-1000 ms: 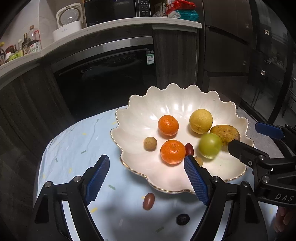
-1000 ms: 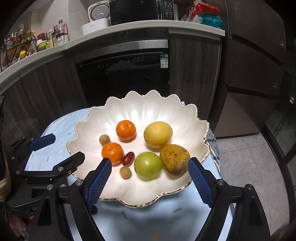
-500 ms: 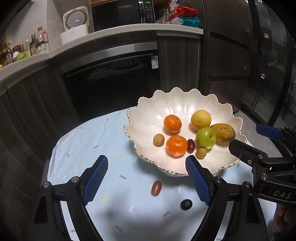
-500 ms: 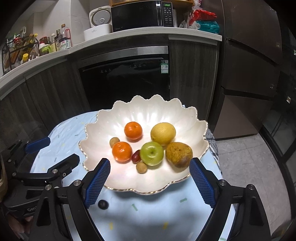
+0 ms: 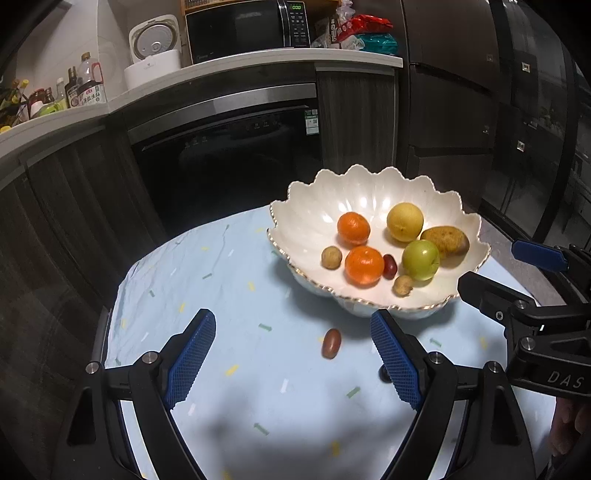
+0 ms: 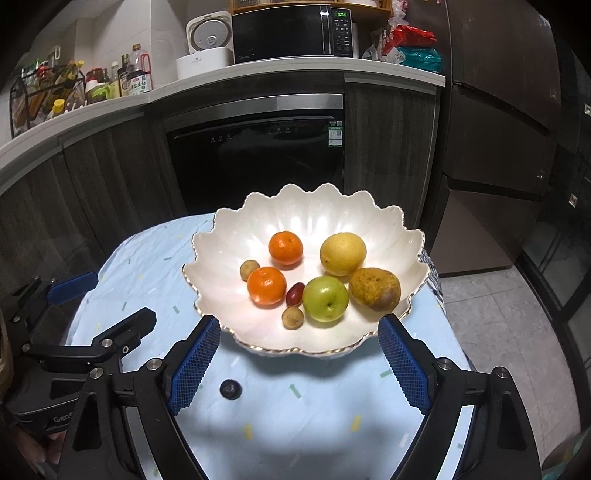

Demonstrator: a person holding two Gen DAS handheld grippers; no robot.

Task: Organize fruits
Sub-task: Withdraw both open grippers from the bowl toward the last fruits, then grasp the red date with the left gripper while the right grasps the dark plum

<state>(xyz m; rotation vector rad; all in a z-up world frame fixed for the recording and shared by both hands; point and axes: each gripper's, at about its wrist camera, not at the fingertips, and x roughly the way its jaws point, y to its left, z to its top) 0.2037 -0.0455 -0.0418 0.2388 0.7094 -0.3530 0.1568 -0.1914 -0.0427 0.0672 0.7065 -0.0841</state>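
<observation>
1. Left gripper [image 5: 293, 356]: jaws wide apart, nothing between the blue pads; it sits low in the left wrist frame over the surface [image 5: 221, 295] with its pale blue cloth.
2. Right gripper [image 6: 299, 363]: also wide open and empty, lower centre of the right wrist frame, pads either side of the bowl's near rim but not touching it.
3. Scalloped white bowl [image 6: 314, 218] is mid-frame in the right view, right of centre in the left view.
4. In the bowl: two oranges [image 6: 266, 285], a yellow citrus [image 6: 342, 253], a green apple [image 6: 325, 298], a brown pear [image 6: 375, 288], a red date [image 6: 294, 293] between the near orange and the apple, and two small tan fruits [image 6: 292, 317].
5. Loose on the surface: another red date [image 5: 331, 343], just below the bowl in the left view, and a dark berry [image 6: 230, 389], beside the right gripper's left pad in the right view.
6. Background: microwave [image 6: 291, 33] and rice cooker [image 6: 205, 44] on the counter, top of frame.
</observation>
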